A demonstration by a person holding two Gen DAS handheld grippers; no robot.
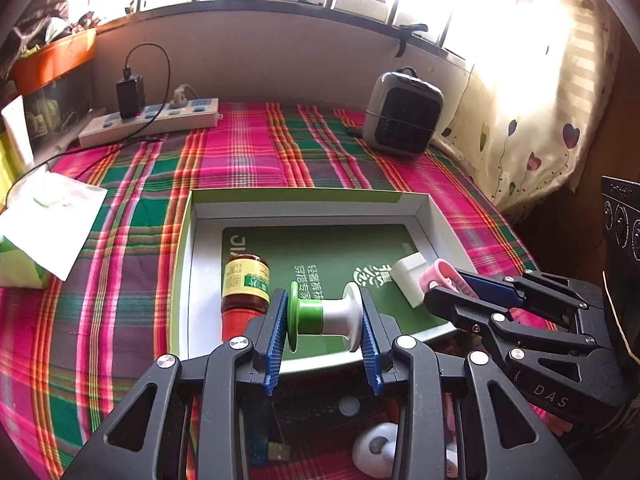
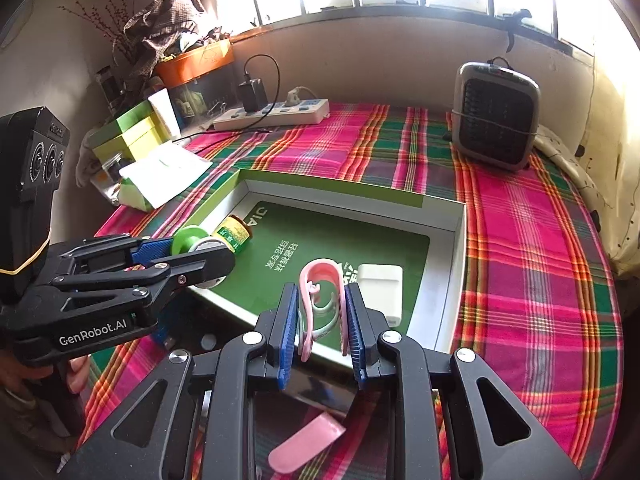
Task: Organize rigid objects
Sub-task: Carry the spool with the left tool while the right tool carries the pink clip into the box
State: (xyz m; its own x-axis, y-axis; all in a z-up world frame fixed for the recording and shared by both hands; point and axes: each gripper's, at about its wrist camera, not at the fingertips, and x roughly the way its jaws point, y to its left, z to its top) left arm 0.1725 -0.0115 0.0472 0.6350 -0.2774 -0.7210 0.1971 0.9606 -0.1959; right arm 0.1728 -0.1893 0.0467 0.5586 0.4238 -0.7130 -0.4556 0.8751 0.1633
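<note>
My left gripper [image 1: 325, 316] is shut on a green-and-white spool [image 1: 326, 316], its blue pads pressing both flanges, above the near edge of a shallow white box with a green liner [image 1: 256, 206]. In the right wrist view that spool [image 2: 192, 242] shows at the left. My right gripper [image 2: 322, 314] is shut on a pink plastic clip [image 2: 320, 280], held over the box's near edge [image 2: 460, 240]; the clip [image 1: 438, 274] also peeks out at the right of the left wrist view. Inside the box lie a brown bottle with a yellow label [image 1: 246, 286] and a white block [image 1: 412, 276].
A plaid cloth [image 1: 260, 148] covers the table. A small grey heater [image 1: 404, 114] and a power strip [image 1: 150, 122] stand at the back, a tissue pack [image 1: 44, 224] at the left. Small white and pink pieces [image 2: 306, 444] lie on the cloth under the grippers.
</note>
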